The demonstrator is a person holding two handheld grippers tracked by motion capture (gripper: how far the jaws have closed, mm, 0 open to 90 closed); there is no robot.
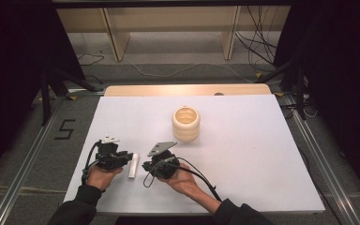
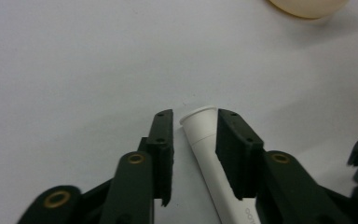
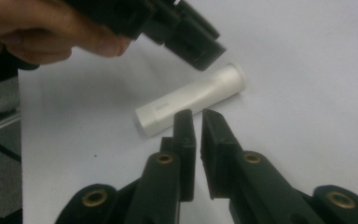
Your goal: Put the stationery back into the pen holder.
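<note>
The white tube [image 2: 209, 154] is lying flat on the white table [image 1: 243, 154] near the front edge, between the two hands. The left gripper [image 2: 193, 140] is straddling its flared end, jaws parted and not squeezing it. The right gripper [image 3: 196, 135] is hovering just beside the tube, jaws nearly together, gripping nothing. The cream ribbed pot [image 1: 186, 123] is standing farther back.

My tools [image 1: 130, 158] [image 1: 146, 166] black; tube [image 1: 132, 165] plain white; ribbed cup [image 1: 186, 123] cream; tabletop [image 1: 243, 154] white, unpatterned.
</note>
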